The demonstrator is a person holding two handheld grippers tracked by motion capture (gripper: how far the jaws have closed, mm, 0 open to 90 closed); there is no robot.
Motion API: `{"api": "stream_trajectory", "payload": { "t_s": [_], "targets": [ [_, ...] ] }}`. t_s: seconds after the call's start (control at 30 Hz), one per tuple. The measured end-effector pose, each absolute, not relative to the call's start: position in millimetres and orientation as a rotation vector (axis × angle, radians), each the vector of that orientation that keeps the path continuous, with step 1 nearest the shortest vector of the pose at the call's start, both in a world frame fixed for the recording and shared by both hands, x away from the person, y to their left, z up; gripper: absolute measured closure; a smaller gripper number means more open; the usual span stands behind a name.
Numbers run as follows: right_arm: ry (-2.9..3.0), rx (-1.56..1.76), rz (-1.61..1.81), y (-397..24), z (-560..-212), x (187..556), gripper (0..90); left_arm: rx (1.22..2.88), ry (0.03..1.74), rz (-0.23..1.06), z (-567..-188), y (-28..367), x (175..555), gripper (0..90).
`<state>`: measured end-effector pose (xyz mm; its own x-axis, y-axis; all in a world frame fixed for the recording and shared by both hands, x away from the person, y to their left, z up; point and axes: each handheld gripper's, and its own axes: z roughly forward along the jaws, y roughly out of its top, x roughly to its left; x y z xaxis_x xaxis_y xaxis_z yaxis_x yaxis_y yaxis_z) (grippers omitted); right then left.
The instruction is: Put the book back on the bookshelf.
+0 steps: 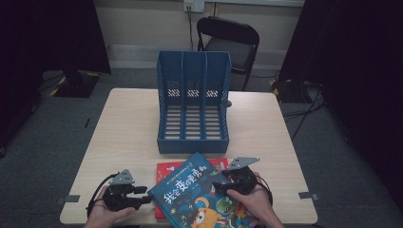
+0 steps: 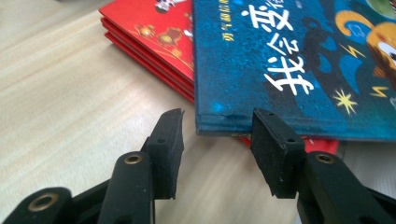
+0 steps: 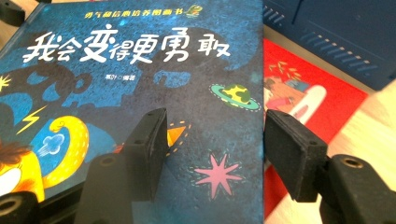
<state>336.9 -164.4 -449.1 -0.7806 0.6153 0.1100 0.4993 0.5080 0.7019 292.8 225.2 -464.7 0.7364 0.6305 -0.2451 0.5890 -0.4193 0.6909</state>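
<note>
Hardcover blue book (image 1: pixel 199 197) lies skewed atop red books (image 1: pixel 167 167) at table's (image 1: pixel 123 128) 6 o'clock edge, stiff, probably slick, so grab edges: left gripper (image 2: pixel 217 140) parted at its corner, right gripper (image 3: pixel 215 140) released, straddling its edge.

The high view is looking forward and down over the whole table (image 1: pixel 128 123). Each gripper view is peering low and close along its jaws, both sharing the blue book (image 2: pixel 289 60) at the table's near edge.
</note>
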Motion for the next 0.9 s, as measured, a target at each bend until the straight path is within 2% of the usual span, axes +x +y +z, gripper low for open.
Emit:
{"api": "stream_trajectory", "payload": {
  "t_s": [0.27,0.63,0.8,0.9],
  "targets": [
    [2.564,0.997,1.131,-172,-450,331,39.9,2.117,0.949,0.050,-465,220,310,50.9],
    [2.502,0.988,1.097,-182,-449,318,39.0,2.146,0.987,0.090,-460,203,339,49.3],
    [2.478,1.019,1.094,-190,-449,312,38.9,2.106,1.009,0.108,-463,195,356,50.3],
    [2.464,1.029,1.102,-193,-450,309,39.0,2.101,1.010,0.146,-462,192,359,47.7]
  ]
}}
